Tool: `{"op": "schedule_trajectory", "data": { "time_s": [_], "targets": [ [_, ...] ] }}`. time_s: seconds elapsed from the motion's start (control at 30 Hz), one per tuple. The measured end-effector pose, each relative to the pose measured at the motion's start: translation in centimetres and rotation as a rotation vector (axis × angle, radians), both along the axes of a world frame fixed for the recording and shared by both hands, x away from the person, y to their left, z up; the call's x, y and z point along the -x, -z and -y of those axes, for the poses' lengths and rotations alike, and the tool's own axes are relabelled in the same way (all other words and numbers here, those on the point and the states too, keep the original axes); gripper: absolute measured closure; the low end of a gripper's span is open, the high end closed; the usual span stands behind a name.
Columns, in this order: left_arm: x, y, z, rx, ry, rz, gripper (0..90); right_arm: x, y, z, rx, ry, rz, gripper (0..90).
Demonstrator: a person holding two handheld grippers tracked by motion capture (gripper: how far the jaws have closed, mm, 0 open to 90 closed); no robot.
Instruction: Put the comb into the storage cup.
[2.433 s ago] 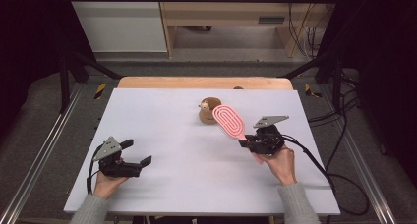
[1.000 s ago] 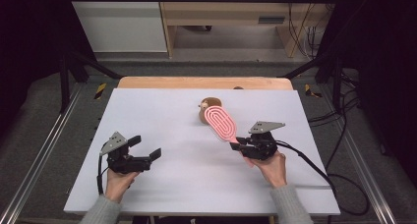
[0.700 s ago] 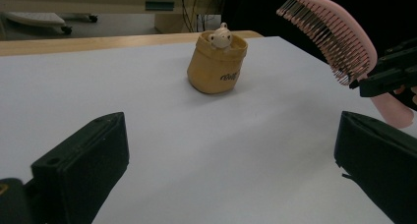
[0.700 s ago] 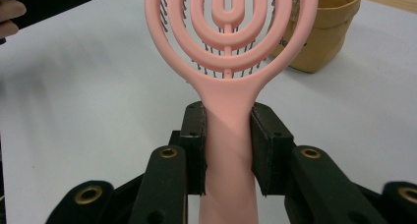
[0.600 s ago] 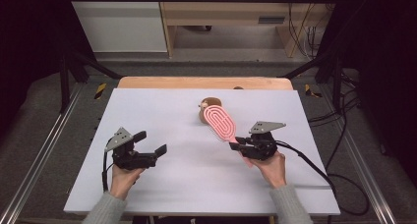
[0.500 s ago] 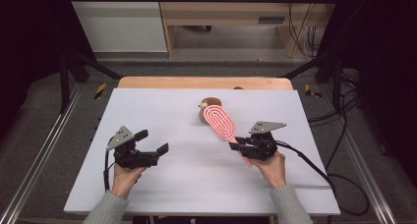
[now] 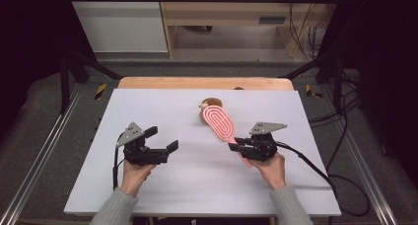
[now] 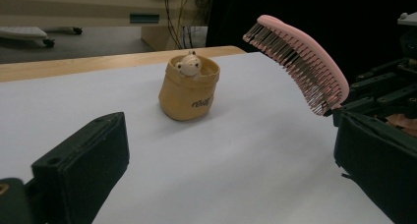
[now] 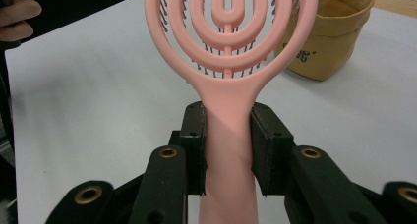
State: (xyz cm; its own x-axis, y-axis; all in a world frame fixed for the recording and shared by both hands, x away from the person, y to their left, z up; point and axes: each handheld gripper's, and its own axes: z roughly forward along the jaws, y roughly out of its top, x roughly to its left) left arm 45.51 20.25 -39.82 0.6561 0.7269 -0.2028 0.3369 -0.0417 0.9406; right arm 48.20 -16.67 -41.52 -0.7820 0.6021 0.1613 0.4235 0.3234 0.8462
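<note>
Right gripper view: we see our right gripper [image 9: 227, 150] pinching the pink hairbrush [image 9: 228, 62] by its handle, near the tan pouch [image 9: 327, 32]; our left gripper [image 7: 162, 138] gapes wide, holding nothing.

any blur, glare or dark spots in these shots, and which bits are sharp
High view: even light on the white table, no glare, surroundings fall to black. Left gripper view: the tan pouch and pink brush bristles are sharp, the near jaws soft, the background behind the brush dark. Right gripper view: the brush handle between the jaws is crisp, the pouch behind slightly soft.
</note>
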Motion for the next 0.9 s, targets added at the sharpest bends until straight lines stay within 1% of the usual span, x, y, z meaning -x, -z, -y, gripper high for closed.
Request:
{"op": "schedule_trajectory", "data": {
  "time_s": [0.33, 0.57, 0.67, 0.9],
  "targets": [
    [-0.3, -0.4, 1.7, 0.009, 0.021, 0.005, 0.1, 0.1, 0.1, -0.2, -0.014, 0.001, 0.005, 70.3],
    [-0.5, -0.8, 2.7, 0.006, 0.029, 0.001, 0.1, 0.2, 0.0, -0.1, -0.025, 0.0, 0.014, 70.3],
    [-0.6, -1.0, 3.0, 0.01, 0.03, -0.003, 0.1, 0.2, 0.0, -0.2, -0.027, 0.0, 0.013, 70.3],
    [-0.8, -1.5, 4.1, 0.01, 0.036, -0.001, 0.1, 0.2, 0.0, -0.3, -0.025, -0.003, 0.017, 70.3]
  ]
}}
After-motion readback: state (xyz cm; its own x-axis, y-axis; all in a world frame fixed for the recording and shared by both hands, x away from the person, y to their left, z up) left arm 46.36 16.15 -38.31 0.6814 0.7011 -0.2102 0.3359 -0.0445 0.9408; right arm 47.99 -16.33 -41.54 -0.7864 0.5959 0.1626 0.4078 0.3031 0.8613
